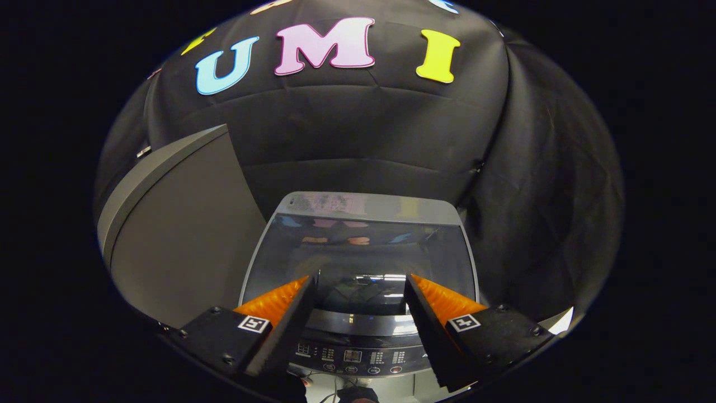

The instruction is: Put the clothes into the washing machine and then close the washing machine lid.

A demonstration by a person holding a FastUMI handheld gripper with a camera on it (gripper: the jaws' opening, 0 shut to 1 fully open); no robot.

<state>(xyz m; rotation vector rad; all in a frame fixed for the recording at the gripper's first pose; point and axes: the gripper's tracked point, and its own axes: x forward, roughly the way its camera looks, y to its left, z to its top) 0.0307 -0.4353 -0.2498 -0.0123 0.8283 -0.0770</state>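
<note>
1. Black cloth, creased and hung in folds, is seen as the booth's wall behind and to the right of the scene.
2. A tall grey flat-faced panel (perhaps a cabinet side; it cannot be told) is seen standing just left of the machine.
3. The silver-grey top-loading washing machine is found directly ahead of and below the fingers, its dark control strip with small buttons lying nearest, between the finger bases.
4. Its dark tinted glass lid is seen lying down flat over the tub; reflections are carried on the glass, and what is inside cannot be made out.
5. A pale silver band is seen along the lid's far edge, against the cloth wall.
6. The two-finger gripper is held with its fingers wide apart, nothing being pressed between them; the tips are seen over the near part of the lid, though contact cannot be told.
7. Open room is left to the right of the machine, where only cloth hangs.
</note>
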